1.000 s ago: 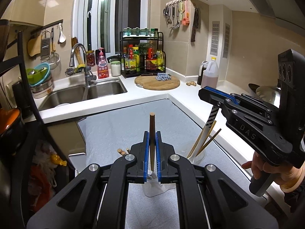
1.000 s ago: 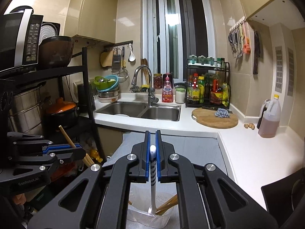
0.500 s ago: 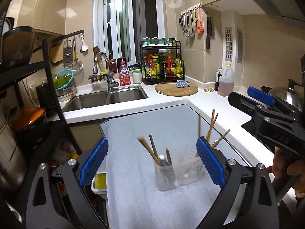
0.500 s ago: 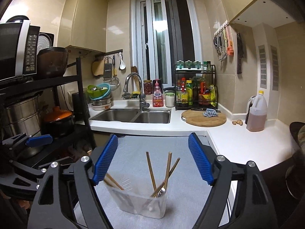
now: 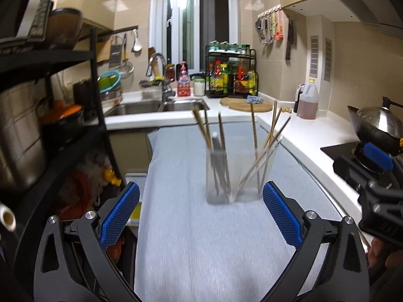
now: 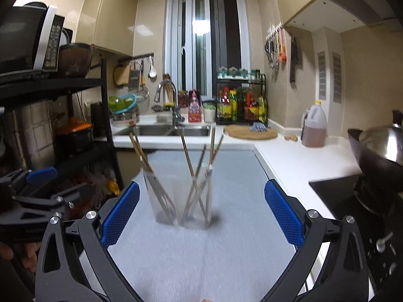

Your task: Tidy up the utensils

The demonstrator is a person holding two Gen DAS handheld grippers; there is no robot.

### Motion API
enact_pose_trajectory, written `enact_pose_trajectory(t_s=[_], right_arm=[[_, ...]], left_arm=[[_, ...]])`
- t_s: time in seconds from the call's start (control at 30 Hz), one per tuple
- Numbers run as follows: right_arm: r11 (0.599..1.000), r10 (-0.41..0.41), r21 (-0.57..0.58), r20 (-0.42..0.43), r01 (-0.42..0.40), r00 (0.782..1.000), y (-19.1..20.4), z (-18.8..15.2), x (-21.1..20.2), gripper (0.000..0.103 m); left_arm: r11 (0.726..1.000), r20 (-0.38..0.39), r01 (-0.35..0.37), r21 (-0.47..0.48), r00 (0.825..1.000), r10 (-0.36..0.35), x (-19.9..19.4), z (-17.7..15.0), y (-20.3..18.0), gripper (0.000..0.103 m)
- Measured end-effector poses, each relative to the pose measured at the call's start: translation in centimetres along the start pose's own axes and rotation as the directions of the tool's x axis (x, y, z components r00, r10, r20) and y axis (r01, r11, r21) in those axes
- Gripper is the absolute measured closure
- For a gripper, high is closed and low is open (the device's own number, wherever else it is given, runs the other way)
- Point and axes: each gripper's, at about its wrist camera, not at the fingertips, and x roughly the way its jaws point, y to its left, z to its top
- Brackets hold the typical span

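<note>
Both grippers held wide apart and empty above the grey mat

From left to right: left gripper (image 5: 200,217) gaping, nothing held; clear holder (image 5: 240,173) upright on the mat (image 5: 201,251), chopsticks (image 5: 202,129) and a spoon stood inside; right gripper (image 6: 201,216) likewise spread. Sorting is judged nearly done; any withdrawal is best made straight back, so the leaning sticks are not clipped

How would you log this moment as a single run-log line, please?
left tongs: open, empty | right tongs: open, empty | chopsticks: standing in clear holder
</note>
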Motion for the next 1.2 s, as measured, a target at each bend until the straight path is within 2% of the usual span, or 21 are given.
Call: enact_pose_trajectory(t_s=[0.23, 0.4, 0.77, 1.2], right_arm=[[0.997, -0.063, 0.032, -0.089, 0.066, 0.994, -0.4, -4.9, 0.0, 0.005], [0.996, -0.077, 0.031, -0.115, 0.081, 0.990, -0.2, -7.1, -0.7, 0.005], [0.997, -0.075, 0.029, -0.103, 0.078, 0.992, -0.1, -7.5, -2.2, 0.005], [0.997, -0.061, 0.030, -0.103, 0.065, 0.993, -0.1, -7.7, -2.7, 0.005]], left_arm=[[0.999, -0.021, -0.033, -0.011, 0.999, 0.033, -0.9, -4.0, -0.3, 0.008], [0.999, -0.021, -0.047, -0.018, 0.999, 0.046, -1.7, -5.5, -0.5, 0.008], [0.997, -0.009, -0.073, -0.023, 0.997, 0.073, -3.0, -5.8, -0.7, 0.008], [0.999, -0.013, -0.052, -0.011, 0.999, 0.052, -3.7, -5.9, -1.3, 0.008]])
